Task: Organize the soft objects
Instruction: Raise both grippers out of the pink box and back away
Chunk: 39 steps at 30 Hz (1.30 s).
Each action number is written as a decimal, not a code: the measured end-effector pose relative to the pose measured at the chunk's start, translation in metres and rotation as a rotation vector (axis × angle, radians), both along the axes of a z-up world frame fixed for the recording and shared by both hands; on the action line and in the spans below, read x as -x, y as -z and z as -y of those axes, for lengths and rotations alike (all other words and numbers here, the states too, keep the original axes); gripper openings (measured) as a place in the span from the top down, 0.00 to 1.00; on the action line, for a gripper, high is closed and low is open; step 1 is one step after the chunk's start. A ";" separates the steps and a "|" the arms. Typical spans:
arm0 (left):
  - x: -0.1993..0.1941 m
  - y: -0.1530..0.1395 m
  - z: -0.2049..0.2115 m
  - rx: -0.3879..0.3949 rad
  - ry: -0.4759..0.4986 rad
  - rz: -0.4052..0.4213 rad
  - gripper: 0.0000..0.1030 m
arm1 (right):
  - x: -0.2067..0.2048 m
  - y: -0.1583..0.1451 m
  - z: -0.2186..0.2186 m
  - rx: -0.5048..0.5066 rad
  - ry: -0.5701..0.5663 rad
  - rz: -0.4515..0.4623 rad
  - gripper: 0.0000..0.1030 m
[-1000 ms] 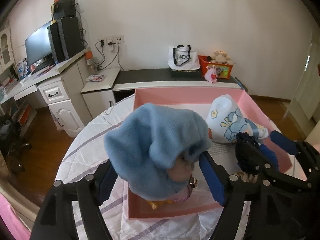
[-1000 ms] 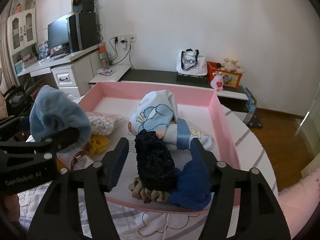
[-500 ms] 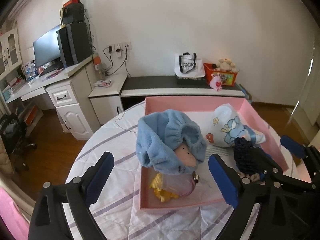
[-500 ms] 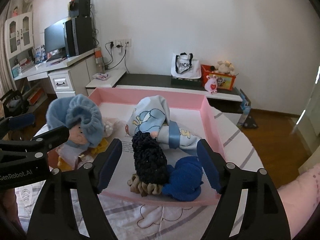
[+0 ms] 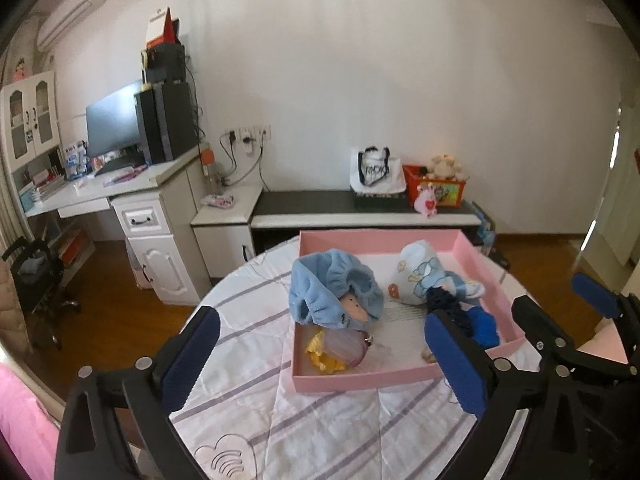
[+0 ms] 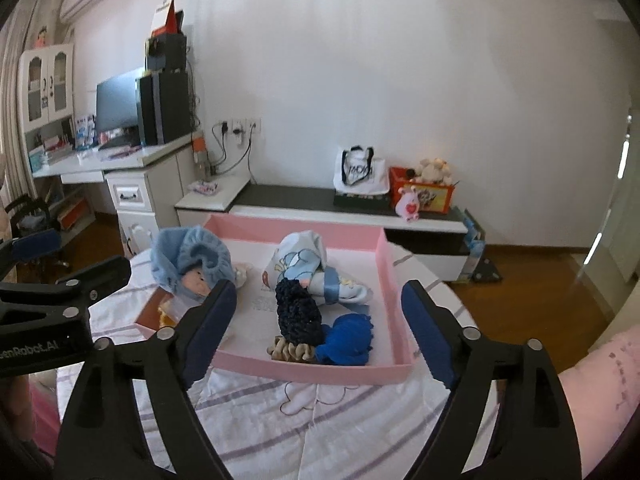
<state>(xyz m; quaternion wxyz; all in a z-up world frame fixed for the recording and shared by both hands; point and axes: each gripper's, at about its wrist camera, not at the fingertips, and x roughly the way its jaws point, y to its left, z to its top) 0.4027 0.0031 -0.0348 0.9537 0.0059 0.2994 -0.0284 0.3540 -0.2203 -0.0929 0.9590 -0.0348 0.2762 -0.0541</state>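
Note:
A pink box (image 5: 360, 381) (image 6: 390, 264) sits on the round table. A light-blue fluffy hat (image 5: 328, 292) (image 6: 188, 258) rests at its left side, over a doll face and a yellow item (image 5: 320, 354). A cartoon-print bundle (image 5: 420, 280) (image 6: 304, 268), a dark navy knit piece (image 6: 298, 312), a bright blue piece (image 6: 350, 340) and a beige scrunchie (image 6: 290, 348) lie in the box too. My left gripper (image 5: 320, 356) is open and empty, held back from the box. My right gripper (image 6: 320, 328) is open and empty, also held back.
The table has a white striped cloth (image 5: 256, 412). A desk with a monitor (image 5: 116, 120) stands at the left, and a low bench with a bag (image 5: 374, 172) and a toy box (image 5: 436, 186) runs along the far wall. Wood floor surrounds the table.
My left gripper let go of the blue hat, which now rests in the box. Both grippers opened wider and pulled back and up from the box.

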 end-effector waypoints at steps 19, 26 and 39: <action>0.146 -0.055 0.012 -0.026 -0.039 0.158 0.00 | 0.121 -0.075 -0.016 0.015 -0.007 0.228 0.00; 0.190 -0.071 0.012 -0.014 -0.064 0.257 0.00 | 0.153 -0.095 -0.022 0.037 -0.023 0.308 0.00; 0.245 -0.077 0.018 0.007 -0.065 0.394 0.00 | 0.204 -0.126 -0.030 0.062 -0.014 0.449 0.00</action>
